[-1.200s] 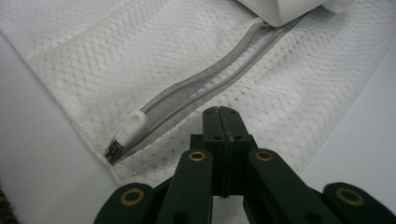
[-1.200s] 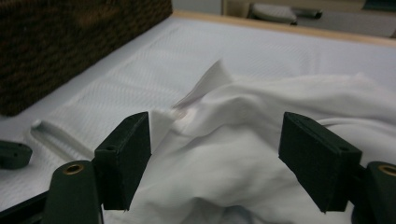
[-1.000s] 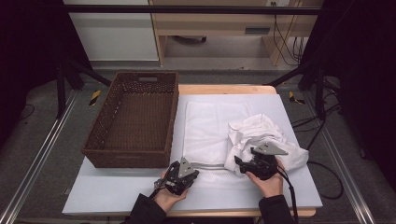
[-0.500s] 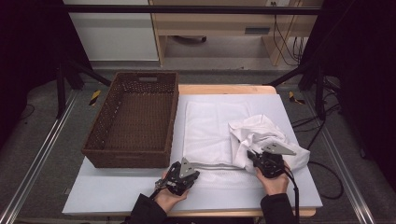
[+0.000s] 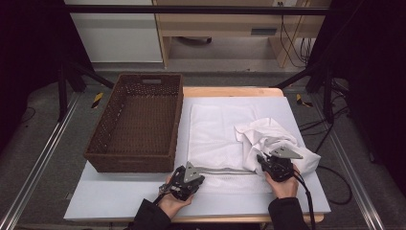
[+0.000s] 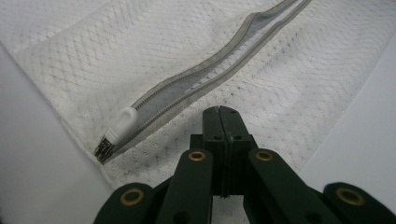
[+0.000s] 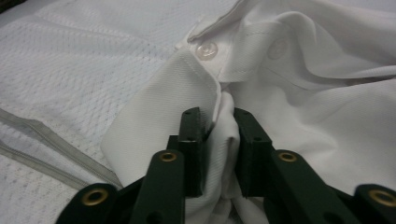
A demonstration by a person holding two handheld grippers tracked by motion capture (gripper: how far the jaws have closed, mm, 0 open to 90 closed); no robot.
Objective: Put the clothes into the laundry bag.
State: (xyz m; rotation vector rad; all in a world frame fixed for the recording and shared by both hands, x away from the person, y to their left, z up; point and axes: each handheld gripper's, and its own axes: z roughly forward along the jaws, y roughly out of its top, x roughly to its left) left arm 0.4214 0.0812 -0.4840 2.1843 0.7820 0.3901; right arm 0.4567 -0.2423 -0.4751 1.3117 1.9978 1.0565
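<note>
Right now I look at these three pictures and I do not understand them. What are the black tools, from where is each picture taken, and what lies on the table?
A person sits at a table and holds a hand tool with two jaws in each hand. The high view looks down from above. Each of the other two views comes from a camera that rides on one tool.

On the table lie a brown wicker basket, a white mesh laundry bag with a zipper, and a crumpled white shirt on the bag.

The left gripper is shut, with its tips on the mesh near the zipper pull. The right gripper has a fold of the shirt between its jaws, which have just been opening slightly.
</note>
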